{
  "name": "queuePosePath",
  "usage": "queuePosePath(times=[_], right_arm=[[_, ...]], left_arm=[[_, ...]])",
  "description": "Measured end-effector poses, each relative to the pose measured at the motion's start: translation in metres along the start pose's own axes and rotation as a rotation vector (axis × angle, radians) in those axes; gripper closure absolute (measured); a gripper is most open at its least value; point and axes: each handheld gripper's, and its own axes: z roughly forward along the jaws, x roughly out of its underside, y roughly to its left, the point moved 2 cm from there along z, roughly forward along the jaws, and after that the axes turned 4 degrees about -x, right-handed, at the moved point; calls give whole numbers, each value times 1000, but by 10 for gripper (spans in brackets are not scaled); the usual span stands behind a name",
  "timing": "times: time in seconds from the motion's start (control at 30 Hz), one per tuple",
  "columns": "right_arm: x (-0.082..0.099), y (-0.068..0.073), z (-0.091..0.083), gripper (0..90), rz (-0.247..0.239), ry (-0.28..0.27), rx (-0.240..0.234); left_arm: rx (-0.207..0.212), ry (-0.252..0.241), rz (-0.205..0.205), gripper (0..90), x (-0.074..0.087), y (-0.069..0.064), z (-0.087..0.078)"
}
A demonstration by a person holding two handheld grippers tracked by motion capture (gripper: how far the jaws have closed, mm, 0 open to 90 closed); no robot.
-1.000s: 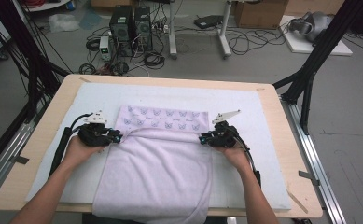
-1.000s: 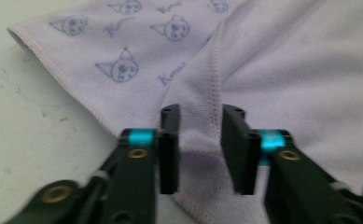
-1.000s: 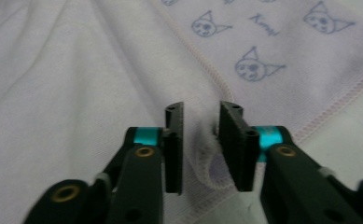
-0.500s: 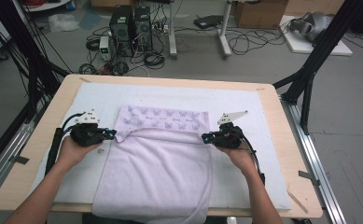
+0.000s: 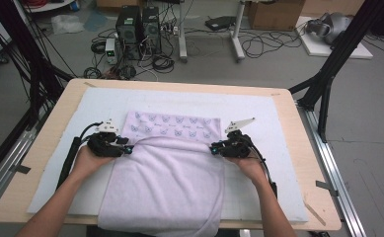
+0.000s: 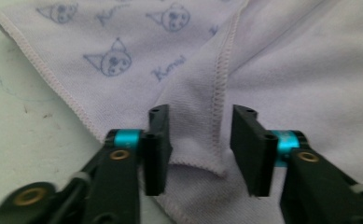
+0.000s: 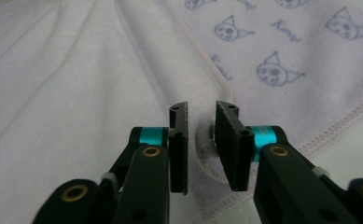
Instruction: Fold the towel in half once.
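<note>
Both grippers have just let go of the towel: their jaws have been opening in the last half second. A second ago the hands sat closer in on the fold edge; now they sit at the fold's two ends. In the left gripper view the left gripper stands with its jaws well apart, the stitched corner of the folded layer lying loose between them with gaps on both sides, so nothing is gripped. In the right gripper view the right gripper is parted less widely, and a small bunched bit of hem still sits in the gap, seemingly free of the pads, though the nearer side is hard to judge. I take this as the fold being laid down and released, so this step looks done, and another fold or some smoothing probably comes next. The towel lies on the white mat in the middle of the table, its near end hanging just over the person's edge. Its long axis runs from the person toward the far side; the fold edge crosses it from left to right, with a band of the printed layer showing beyond.
</note>
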Motion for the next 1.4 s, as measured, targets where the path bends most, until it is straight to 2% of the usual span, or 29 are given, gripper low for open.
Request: queuePosePath(times=[0.07,0.17,0.27,0.37,0.43,0.57,0.7,0.8,0.87,1.0,1.03,1.07,1.1,1.17,1.23,1.33,1.4], right_arm=[[2,-2,5,743,7,17,-3],[1,-1,7,807,6,23,-2],[0,0,5,843,-9,22,-4],[-2,4,-3,849,-14,-8,-9],[-4,6,-11,851,-16,-41,-13],[-6,12,-29,852,-27,-101,-23],[-5,31,-45,852,-68,-111,-39],[3,50,-55,852,-110,-127,-50],[12,65,-58,852,-134,-112,-63],[36,94,-66,846,-143,-125,-137],[40,99,-66,814,-143,-123,-160],[42,102,-67,727,-142,-123,-174],[43,102,-67,678,-143,-129,-165],[41,99,-67,640,-150,-141,-145],[39,97,-64,634,-143,-142,-131],[38,95,-49,634,-166,-98,-111],[41,92,-39,630,-152,-79,-124]], left_arm=[[-22,6,11,744,1,0,2],[-36,3,21,824,0,1,-1],[-46,-14,15,840,-1,2,-8],[-47,-51,-1,840,-3,3,-18],[-46,-73,-9,840,-5,4,-27],[-43,-91,7,840,-6,1,-45],[-40,-111,55,840,1,-16,-66],[-38,-109,77,840,12,-32,-79],[-25,-116,93,840,22,-45,-89],[12,-121,116,829,44,-70,-107],[14,-117,113,793,47,-72,-108],[7,-107,113,715,49,-73,-108],[6,-101,110,667,49,-71,-108],[-3,-99,96,601,48,-68,-105],[0,-96,94,594,47,-65,-99],[19,-76,97,607,48,-64,-87],[33,-60,100,614,51,-64,-78]])
